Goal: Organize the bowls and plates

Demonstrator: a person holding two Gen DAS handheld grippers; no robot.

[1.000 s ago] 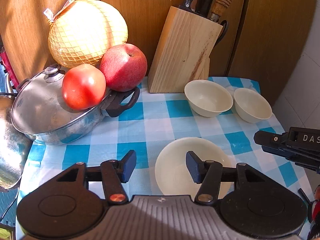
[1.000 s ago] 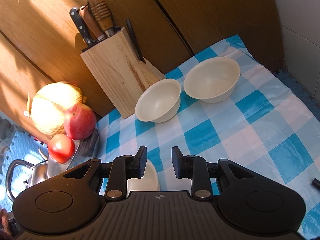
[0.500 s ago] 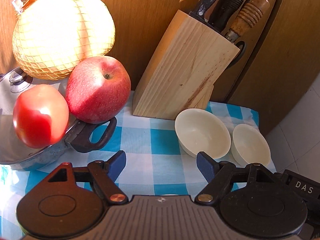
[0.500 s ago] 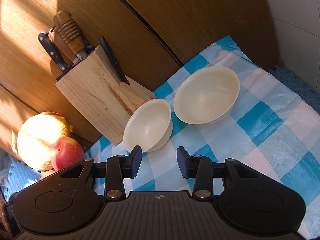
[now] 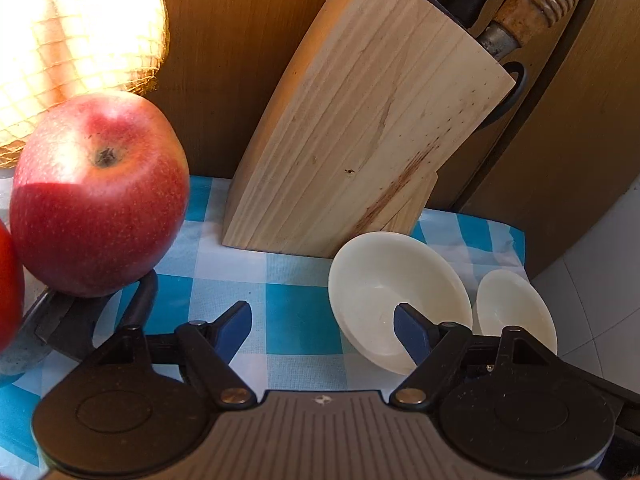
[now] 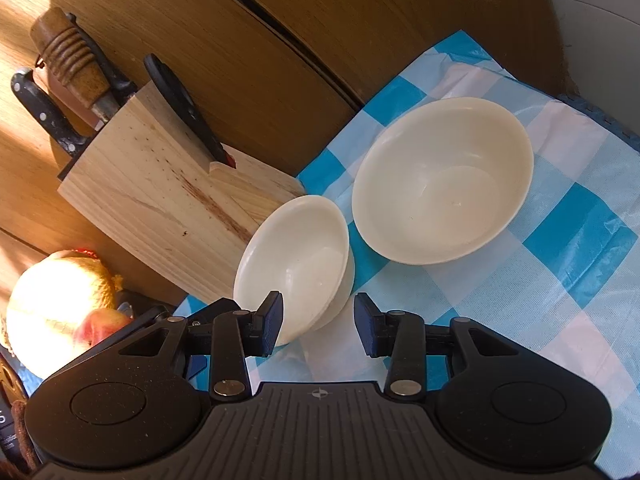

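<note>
A blue-checked tablecloth (image 6: 568, 280) meets wooden cabinet doors (image 6: 360, 40) — knife block (image 5: 360, 120), apple (image 5: 100, 196), two cream bowls (image 6: 440, 188) — while left gripper (image 5: 322, 330) and right gripper (image 6: 319, 322) both gape empty.

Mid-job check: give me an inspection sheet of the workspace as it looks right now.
Surface: blue-and-white checked cloth, creased.
Job's things: two cream bowls, near bowl beside the knife block and tilted, far bowl upright; no plate in view.
Clutter: knife block, apple, netted melon, pan handle.
Grippers: left gripper open; right gripper open, empty.
Cables: nothing seen.
Surroundings: wooden cabinet doors.
</note>
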